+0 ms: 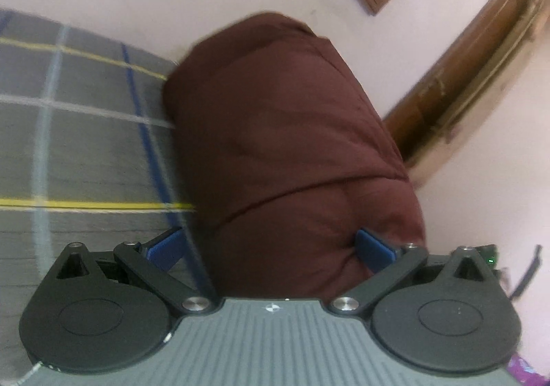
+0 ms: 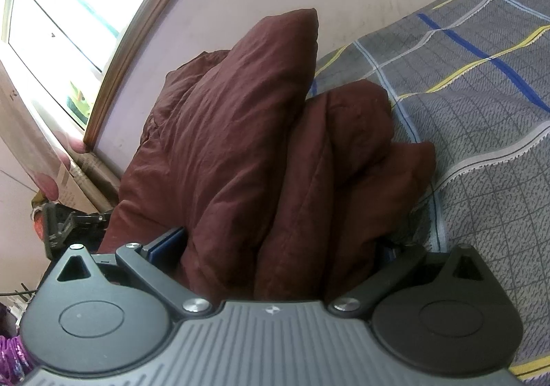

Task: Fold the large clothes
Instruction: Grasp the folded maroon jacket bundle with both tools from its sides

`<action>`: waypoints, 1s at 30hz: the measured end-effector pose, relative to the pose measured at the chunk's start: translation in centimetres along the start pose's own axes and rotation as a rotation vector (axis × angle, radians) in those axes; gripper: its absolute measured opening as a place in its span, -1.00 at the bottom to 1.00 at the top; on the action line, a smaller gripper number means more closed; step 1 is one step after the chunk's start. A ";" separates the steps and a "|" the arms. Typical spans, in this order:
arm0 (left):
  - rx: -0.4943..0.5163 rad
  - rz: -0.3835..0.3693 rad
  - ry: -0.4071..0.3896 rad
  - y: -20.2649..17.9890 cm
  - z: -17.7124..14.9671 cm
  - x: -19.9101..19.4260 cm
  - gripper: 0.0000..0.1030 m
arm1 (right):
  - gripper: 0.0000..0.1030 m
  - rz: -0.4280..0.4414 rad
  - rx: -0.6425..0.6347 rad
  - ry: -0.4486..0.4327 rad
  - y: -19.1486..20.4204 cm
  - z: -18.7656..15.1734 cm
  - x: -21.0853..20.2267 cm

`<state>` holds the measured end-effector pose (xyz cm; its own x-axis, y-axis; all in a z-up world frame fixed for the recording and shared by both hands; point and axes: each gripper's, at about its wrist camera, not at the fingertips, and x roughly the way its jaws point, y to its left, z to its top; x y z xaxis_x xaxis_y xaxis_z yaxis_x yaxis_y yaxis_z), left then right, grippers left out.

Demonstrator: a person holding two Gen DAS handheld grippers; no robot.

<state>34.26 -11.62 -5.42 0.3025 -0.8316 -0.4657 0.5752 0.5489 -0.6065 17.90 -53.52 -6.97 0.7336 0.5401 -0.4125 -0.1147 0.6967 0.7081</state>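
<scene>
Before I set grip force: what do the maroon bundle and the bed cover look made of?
Maroon bundle: thin woven shell over soft padding, seemingly; matte, finely creased, puffy folds. Bed cover: flat woven cotton-like cloth, matte; grey weave with blue, yellow and white stripes.

A bed covered in a grey plaid sheet with blue, yellow and white stripes carried everything. In the right wrist view a bulky maroon quilt, bunched into thick folds, lay on it from the centre toward 10 o'clock, with bare sheet at 2 o'clock. In the left wrist view the sheet spread toward 9 o'clock beside the quilt.
</scene>
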 end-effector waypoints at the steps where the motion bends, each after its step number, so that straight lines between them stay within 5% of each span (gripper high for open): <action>1: -0.006 -0.018 0.013 -0.2 0.1 0.6 1.00 | 1.00 0.001 0.001 0.003 0.0 0.1 0.1; 3: -0.014 -0.036 0.033 -0.8 0.1 1.7 1.00 | 1.00 0.007 0.003 0.012 0.0 0.4 0.4; 15: 0.079 0.142 0.012 -5.1 -0.6 2.6 1.00 | 1.00 -0.030 -0.028 -0.004 0.8 0.1 1.1; 30: 0.136 0.197 -0.003 -6.1 -0.6 2.2 1.00 | 1.00 -0.082 -0.042 -0.045 2.7 -1.2 0.3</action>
<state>30.95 -16.76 -3.12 0.4208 -0.7101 -0.5646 0.6017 0.6842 -0.4121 17.04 -50.87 -5.83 0.7711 0.4590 -0.4412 -0.0804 0.7576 0.6477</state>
